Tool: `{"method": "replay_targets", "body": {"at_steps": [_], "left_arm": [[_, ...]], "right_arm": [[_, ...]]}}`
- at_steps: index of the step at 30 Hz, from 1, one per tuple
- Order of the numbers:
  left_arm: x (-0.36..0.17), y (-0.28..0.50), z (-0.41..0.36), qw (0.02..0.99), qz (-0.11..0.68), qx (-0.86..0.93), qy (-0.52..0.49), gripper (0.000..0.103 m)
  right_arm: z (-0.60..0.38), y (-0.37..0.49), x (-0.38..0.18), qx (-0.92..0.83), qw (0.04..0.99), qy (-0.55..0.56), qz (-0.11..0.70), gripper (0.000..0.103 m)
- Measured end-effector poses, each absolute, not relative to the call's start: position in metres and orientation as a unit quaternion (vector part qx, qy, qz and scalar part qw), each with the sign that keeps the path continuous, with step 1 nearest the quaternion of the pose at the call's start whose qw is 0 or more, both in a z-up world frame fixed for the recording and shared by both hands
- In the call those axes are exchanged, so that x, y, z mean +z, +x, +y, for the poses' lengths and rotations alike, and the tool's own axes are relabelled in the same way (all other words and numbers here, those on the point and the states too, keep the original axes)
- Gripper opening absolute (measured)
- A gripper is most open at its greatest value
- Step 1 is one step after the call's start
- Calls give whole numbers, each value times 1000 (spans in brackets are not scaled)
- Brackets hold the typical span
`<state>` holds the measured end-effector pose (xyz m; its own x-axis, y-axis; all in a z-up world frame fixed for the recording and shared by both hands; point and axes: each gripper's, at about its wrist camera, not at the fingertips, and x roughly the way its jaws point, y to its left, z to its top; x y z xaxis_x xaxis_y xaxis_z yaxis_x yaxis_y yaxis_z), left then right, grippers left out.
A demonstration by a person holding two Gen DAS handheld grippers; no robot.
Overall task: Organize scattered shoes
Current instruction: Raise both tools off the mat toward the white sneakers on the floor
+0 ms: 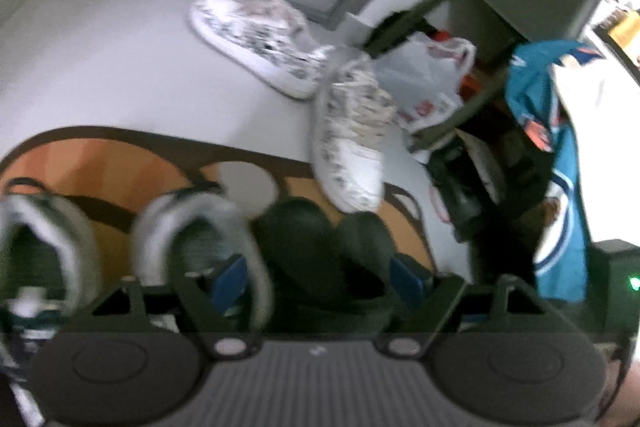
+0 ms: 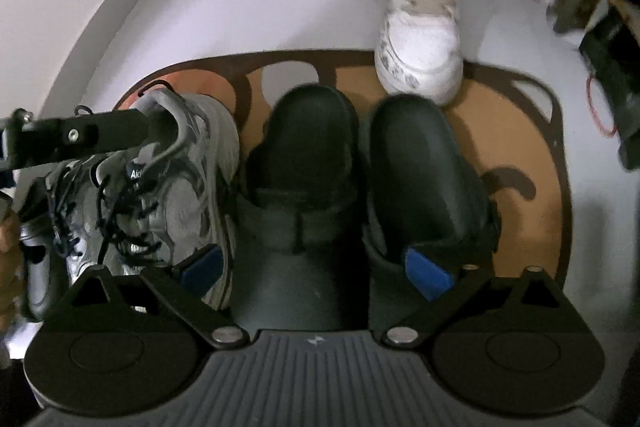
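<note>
Presently both grippers gape, gripping nothing: left gripper (image 1: 320,277), right gripper (image 2: 316,267). Two black clogs (image 2: 424,171) sit side by side on the mat (image 2: 520,147), grey sneaker (image 2: 180,179) touching their left.

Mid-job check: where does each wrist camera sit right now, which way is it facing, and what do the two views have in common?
Left wrist: on the left gripper, angled down across the mat toward the white patterned sneakers; its own open, empty fingers show.
Right wrist: on the right gripper, looking steeply down on the black clogs; its open fingers and the left gripper's bar over the grey sneaker show.
Shared: mat, clogs, grey and white sneakers, plastic bag.
</note>
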<state>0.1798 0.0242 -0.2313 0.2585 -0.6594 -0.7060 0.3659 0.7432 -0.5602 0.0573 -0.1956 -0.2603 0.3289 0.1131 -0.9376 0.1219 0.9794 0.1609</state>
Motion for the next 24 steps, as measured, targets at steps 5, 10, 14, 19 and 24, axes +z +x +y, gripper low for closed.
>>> {"method": "replay_targets", "body": {"at_steps": [5, 10, 14, 19, 24], "left_arm": [[-232, 192, 58, 772, 516, -315, -197, 80], [-234, 200, 77, 765, 515, -306, -235, 79], [-234, 199, 72, 763, 513, -313, -238, 79], [-234, 195, 68, 772, 507, -300, -237, 78], [-232, 194, 63, 775, 507, -298, -230, 76]], "right_arm": [[-173, 77, -256, -43, 820, 109, 560, 101], [-150, 88, -252, -58, 827, 94, 550, 100], [-146, 84, -230, -79, 811, 119, 567, 99], [-151, 91, -204, -73, 831, 149, 531, 99], [-160, 98, -217, -87, 812, 181, 549, 99]]}}
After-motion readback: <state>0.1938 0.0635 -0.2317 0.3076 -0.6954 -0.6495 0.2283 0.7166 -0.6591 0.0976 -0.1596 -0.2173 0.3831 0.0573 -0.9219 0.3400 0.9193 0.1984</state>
